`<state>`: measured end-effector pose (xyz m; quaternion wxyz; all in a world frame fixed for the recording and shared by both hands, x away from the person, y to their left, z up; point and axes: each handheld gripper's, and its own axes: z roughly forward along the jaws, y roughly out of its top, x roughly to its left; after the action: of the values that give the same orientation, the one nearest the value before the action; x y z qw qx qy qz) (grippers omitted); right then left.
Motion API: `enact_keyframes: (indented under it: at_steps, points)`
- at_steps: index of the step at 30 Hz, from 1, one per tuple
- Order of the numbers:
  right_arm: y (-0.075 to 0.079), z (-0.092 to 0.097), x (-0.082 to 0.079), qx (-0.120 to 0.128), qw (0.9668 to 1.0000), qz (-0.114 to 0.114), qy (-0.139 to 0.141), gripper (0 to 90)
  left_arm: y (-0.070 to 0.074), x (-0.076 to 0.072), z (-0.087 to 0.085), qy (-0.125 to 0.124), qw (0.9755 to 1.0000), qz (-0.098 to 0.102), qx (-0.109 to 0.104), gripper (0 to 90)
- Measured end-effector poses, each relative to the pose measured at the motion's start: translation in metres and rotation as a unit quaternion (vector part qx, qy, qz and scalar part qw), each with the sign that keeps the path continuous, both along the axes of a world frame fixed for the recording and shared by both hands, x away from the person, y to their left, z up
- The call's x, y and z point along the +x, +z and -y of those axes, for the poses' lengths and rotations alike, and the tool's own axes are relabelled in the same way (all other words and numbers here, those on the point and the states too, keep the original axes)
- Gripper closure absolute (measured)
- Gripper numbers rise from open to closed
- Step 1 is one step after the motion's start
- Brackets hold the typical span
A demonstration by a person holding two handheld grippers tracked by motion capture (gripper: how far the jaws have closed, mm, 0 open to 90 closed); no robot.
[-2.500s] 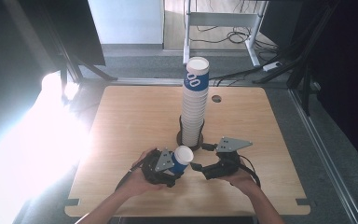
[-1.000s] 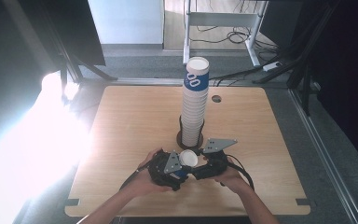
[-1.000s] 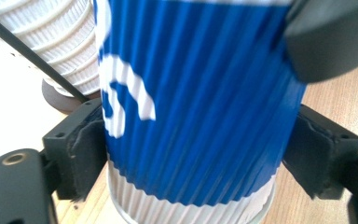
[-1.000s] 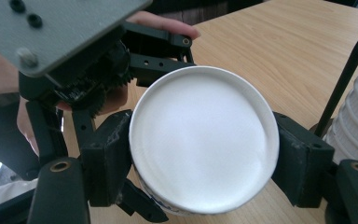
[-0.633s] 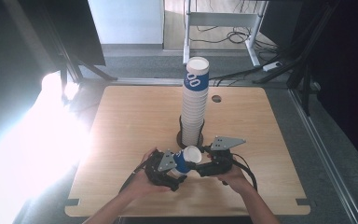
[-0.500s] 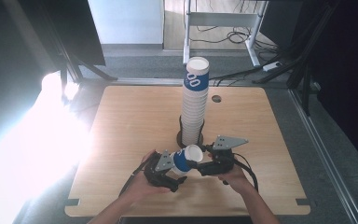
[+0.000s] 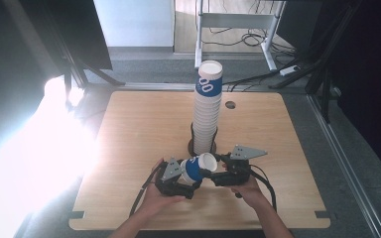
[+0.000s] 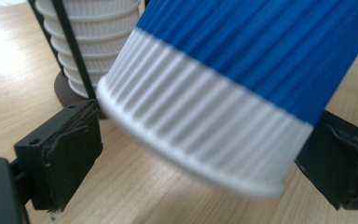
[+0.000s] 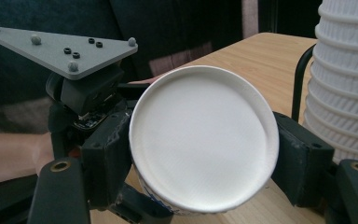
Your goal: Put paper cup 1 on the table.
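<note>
On the left of the high view, the left gripper (image 7: 191, 184) lies low over the near part of the surface (image 7: 134, 129), in the person's left hand (image 7: 155, 198). Its jaws have just been opening: in the left gripper view the cup (image 8: 233, 88) sits between them, with a clear gap at the left pad (image 8: 72, 149), so this gripper has let go. The cup's blue and white ribbed wall crosses that view at a tilt, above the wood.

In the middle of the high view, the cup (image 7: 197, 167) lies on its side between the two grippers, just in front of the stack (image 7: 207, 111), which stands upright in a black holder.

To the right, the right gripper (image 7: 217, 174) is clenched on the cup. In the right gripper view both pads press the cup (image 9: 205, 140) near its rim, its white open mouth facing the camera, with the left gripper (image 9: 86, 100) behind it and the stack (image 9: 347, 79) at the right edge.
</note>
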<state>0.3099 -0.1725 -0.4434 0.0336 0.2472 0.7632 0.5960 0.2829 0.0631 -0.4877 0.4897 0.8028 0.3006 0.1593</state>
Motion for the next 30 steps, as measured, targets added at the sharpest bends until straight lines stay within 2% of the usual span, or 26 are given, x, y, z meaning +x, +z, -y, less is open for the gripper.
enact_keyframes:
  at_steps: [9,11,16,24,30]
  points:
    - [-0.0014,-0.0009,-0.0022,0.005,0.9999,-0.002,0.016,28.7,0.0046,0.0031,0.0047,-0.029,0.9995,0.013,0.002,4.6]
    - [-0.0019,-0.0012,-0.0020,0.008,0.9998,-0.005,0.020,28.7,0.0064,0.0019,0.0054,-0.036,0.9991,0.022,0.000,6.6]
    - [-0.0022,-0.0001,-0.0014,0.012,0.9997,-0.008,0.020,28.5,0.0066,0.0012,0.0054,-0.036,0.9989,0.029,0.004,10.0]
    - [-0.0033,0.0010,0.0009,0.002,0.9994,-0.019,0.027,27.4,0.0049,-0.0001,0.0051,-0.039,0.9983,0.038,0.017,12.3]
    - [-0.0044,0.0008,0.0025,0.000,0.9992,-0.027,0.028,25.7,0.0077,0.0009,0.0006,-0.039,0.9983,0.039,0.014,12.9]
